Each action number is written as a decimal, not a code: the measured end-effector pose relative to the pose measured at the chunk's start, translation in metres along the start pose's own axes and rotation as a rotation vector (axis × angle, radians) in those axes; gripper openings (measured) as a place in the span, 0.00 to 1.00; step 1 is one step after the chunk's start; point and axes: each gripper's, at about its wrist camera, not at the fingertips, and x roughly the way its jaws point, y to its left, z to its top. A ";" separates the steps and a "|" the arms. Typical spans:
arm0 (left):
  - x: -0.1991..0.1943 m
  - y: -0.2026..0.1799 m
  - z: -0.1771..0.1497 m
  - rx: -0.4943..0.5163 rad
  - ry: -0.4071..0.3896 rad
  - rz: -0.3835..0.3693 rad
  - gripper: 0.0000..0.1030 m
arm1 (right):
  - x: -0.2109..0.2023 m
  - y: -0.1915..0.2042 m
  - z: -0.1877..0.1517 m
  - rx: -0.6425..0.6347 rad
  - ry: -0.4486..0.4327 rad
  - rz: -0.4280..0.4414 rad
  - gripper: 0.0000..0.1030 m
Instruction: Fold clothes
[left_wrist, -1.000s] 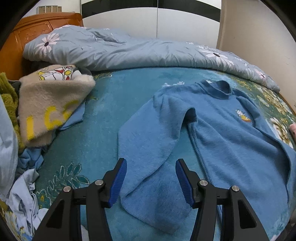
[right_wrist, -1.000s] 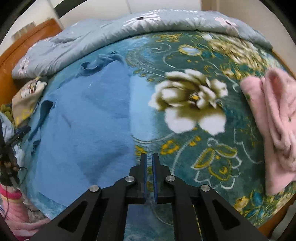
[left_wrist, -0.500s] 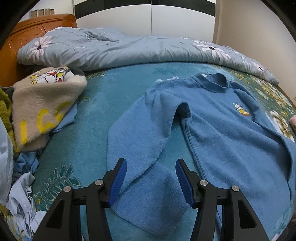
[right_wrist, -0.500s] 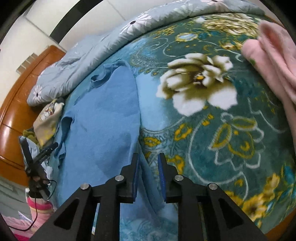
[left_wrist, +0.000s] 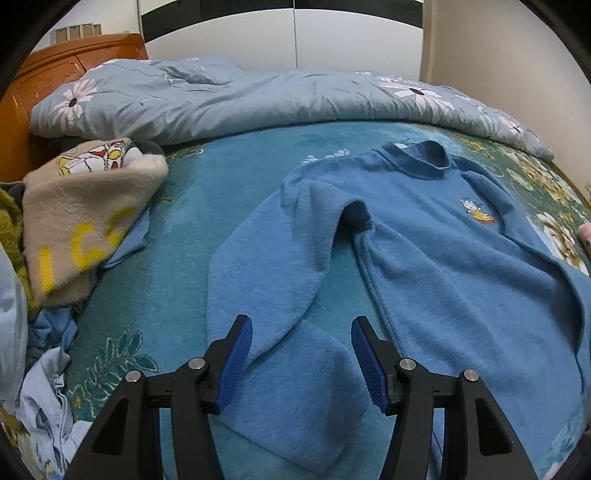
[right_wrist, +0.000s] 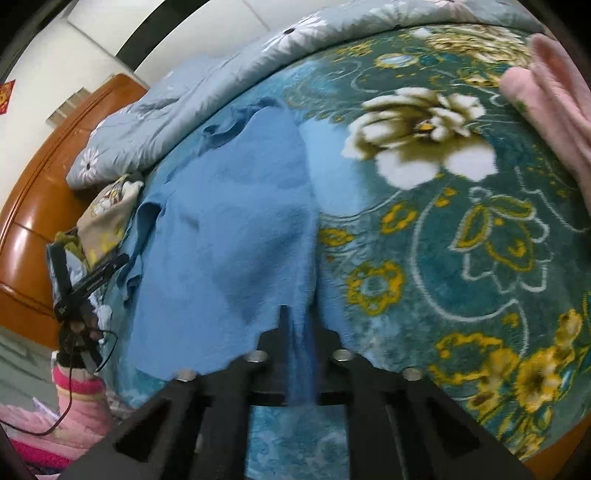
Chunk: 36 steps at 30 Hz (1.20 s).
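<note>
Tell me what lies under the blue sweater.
The blue sweater lies spread on a teal floral blanket, which shows around it. Whatever sits beneath its body is covered. The right gripper pinches its edge.

the blue sweater (left_wrist: 461, 280) is matt, fuzzy fleece cloth. the left gripper (left_wrist: 301, 354) has matt black plastic arms, ribbed blue pads (left_wrist: 236, 363) and shiny metal screws. ahead of it, the duvet (left_wrist: 240, 99) is smooth woven cloth. the headboard (right_wrist: 33, 206) is glossy wood. the blanket (right_wrist: 461, 240) looks plush, though blurred.
</note>
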 end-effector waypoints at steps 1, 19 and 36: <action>0.000 0.001 0.000 -0.005 -0.001 0.002 0.59 | -0.003 0.003 0.001 -0.010 0.004 0.000 0.04; -0.005 0.042 -0.001 -0.081 -0.009 0.085 0.60 | -0.115 -0.031 0.157 -0.084 -0.440 -0.824 0.02; -0.007 0.074 -0.039 -0.171 0.062 -0.045 0.61 | -0.103 0.006 0.134 -0.096 -0.429 -0.685 0.43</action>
